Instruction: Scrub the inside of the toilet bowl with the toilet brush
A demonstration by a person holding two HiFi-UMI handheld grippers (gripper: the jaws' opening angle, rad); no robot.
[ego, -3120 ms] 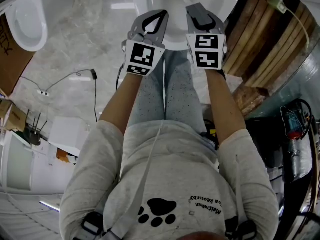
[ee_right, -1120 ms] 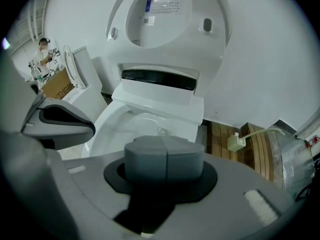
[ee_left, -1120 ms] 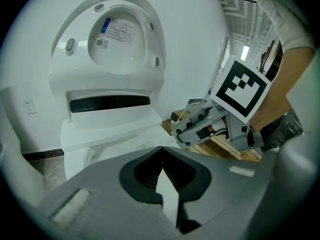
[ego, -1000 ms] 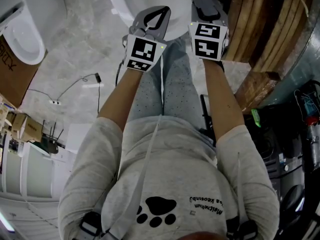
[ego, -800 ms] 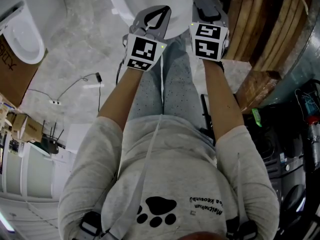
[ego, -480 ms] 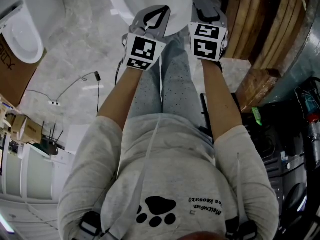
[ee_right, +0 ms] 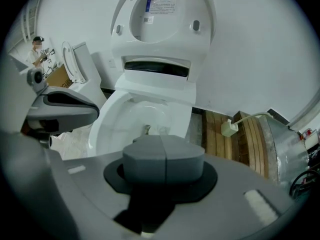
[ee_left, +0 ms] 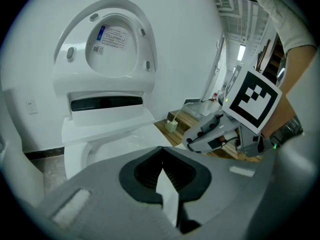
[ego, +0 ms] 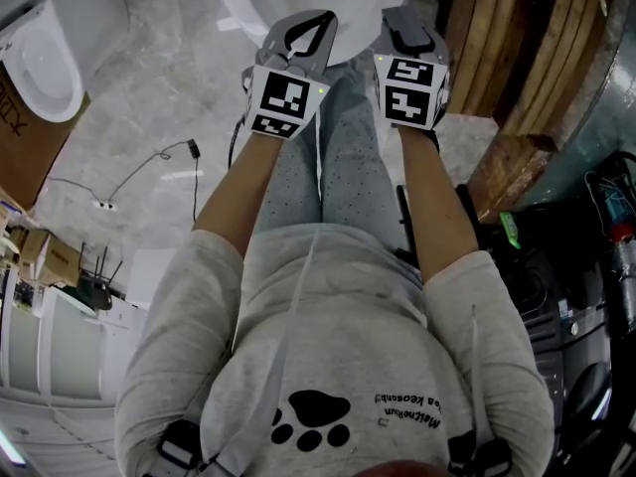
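1. The toilet bowl (ee_right: 131, 118) stands just ahead of the person. Its seat and lid (ee_right: 161, 11) are tipped up against the far wall, which leaves the inside open for scrubbing.
2. Both forearms reach forward, side by side and level, near the bowl's near rim. This looks like a ready stance.
3. The left gripper (ee_left: 162, 153) has its jaw tips touching and holds nothing. The right gripper (ee_right: 161, 156) is closed pad to pad, also empty.
4. No toilet brush shows in any view, so it must be fetched first.

The white toilet bowl (ee_right: 125, 115) stands open, its lid (ee_right: 162, 14) raised upright behind it.
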